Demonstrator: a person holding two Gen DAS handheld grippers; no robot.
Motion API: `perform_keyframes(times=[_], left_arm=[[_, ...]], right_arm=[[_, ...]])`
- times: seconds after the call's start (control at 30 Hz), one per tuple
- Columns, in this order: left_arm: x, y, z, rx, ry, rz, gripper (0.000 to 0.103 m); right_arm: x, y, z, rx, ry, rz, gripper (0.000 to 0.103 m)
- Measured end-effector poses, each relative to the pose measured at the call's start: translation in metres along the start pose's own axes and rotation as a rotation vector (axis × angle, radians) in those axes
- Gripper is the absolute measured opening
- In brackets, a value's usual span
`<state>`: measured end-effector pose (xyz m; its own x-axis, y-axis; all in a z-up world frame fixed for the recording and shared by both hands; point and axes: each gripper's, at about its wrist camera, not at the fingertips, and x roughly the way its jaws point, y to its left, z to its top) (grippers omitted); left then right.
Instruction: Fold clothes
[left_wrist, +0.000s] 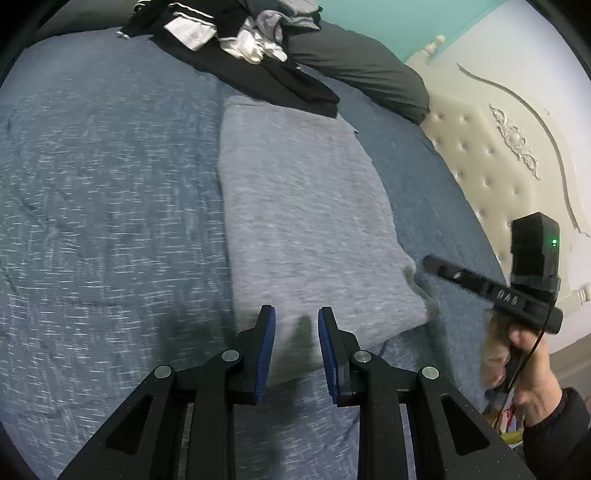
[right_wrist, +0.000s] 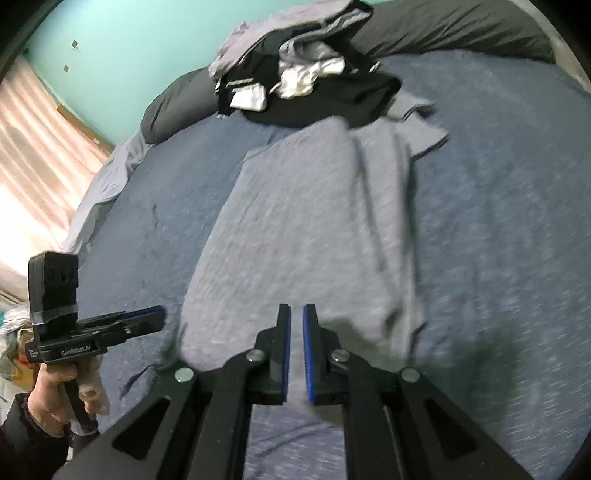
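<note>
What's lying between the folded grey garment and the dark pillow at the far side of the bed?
A pile of unfolded black, white and grey clothes lies between the grey garment and the dark pillow, overlapping the garment's far edge; clearest in the right wrist view.

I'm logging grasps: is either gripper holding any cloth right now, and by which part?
Nothing is held. The left gripper is open above the grey garment's near edge; the right gripper has a narrow empty gap between its pads.
</note>
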<state>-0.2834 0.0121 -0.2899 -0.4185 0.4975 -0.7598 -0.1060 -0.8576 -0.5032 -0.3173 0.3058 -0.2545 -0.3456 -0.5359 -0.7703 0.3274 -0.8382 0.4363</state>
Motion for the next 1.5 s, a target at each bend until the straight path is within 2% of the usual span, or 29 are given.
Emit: perform_keyframes(times=[0.03, 0.17, 0.3, 0.37, 0.53, 0.63, 0.8, 0.87, 0.9, 1.0, 1.1, 1.2, 1.27, 1.33, 1.4, 1.5], left_arm=[[0.004, -0.004, 0.000, 0.008, 0.009, 0.000, 0.025], [0.021, -0.021, -0.006, 0.038, 0.046, 0.010, 0.025], [0.043, -0.028, -0.011, 0.093, 0.085, 0.068, 0.025], [0.041, -0.029, -0.008, 0.087, 0.081, 0.070, 0.025], [0.027, -0.040, 0.003, 0.078, 0.036, 0.037, 0.025], [0.037, -0.050, 0.005, 0.089, 0.051, 0.020, 0.025], [0.066, -0.039, -0.002, 0.048, 0.083, 0.030, 0.024], [0.069, -0.032, -0.006, 0.038, 0.074, 0.029, 0.018], [0.069, -0.031, -0.009, 0.046, 0.068, 0.037, 0.013], [0.070, -0.029, -0.009, 0.057, 0.066, 0.031, 0.013], [0.057, -0.030, -0.005, 0.058, 0.067, 0.032, 0.013], [0.038, -0.031, 0.000, 0.089, 0.046, 0.060, 0.013], [0.027, -0.024, 0.004, 0.095, 0.034, 0.090, 0.016], [0.021, -0.012, 0.008, 0.070, 0.036, 0.099, 0.022], [0.017, 0.003, 0.009, 0.022, 0.048, 0.077, 0.025], [0.018, 0.014, 0.009, 0.002, 0.068, 0.057, 0.027]], right_arm=[[0.004, 0.002, -0.002, 0.001, 0.009, 0.007, 0.007], [0.020, 0.004, -0.019, -0.025, 0.058, -0.057, 0.007], [0.021, -0.018, -0.031, 0.069, 0.069, -0.066, 0.007], [0.021, -0.029, -0.036, 0.114, 0.074, -0.069, 0.007], [0.000, -0.011, -0.028, 0.103, 0.001, 0.035, 0.007], [0.005, 0.003, -0.025, 0.086, 0.010, 0.049, 0.007], [0.028, -0.012, -0.032, 0.162, 0.079, 0.011, 0.007], [0.032, -0.022, -0.039, 0.181, 0.099, -0.028, 0.004], [0.031, -0.028, -0.040, 0.192, 0.099, -0.043, 0.001], [0.022, -0.046, -0.042, 0.230, 0.101, -0.056, 0.001], [0.005, -0.049, -0.037, 0.221, 0.060, -0.064, 0.001], [-0.001, -0.053, -0.033, 0.218, 0.058, -0.064, 0.005], [-0.001, -0.057, -0.031, 0.221, 0.071, -0.062, 0.012], [0.000, -0.061, -0.029, 0.223, 0.084, -0.059, 0.046], [0.000, -0.065, -0.026, 0.225, 0.098, -0.057, 0.050], [0.001, -0.071, -0.023, 0.229, 0.118, -0.053, 0.058]])
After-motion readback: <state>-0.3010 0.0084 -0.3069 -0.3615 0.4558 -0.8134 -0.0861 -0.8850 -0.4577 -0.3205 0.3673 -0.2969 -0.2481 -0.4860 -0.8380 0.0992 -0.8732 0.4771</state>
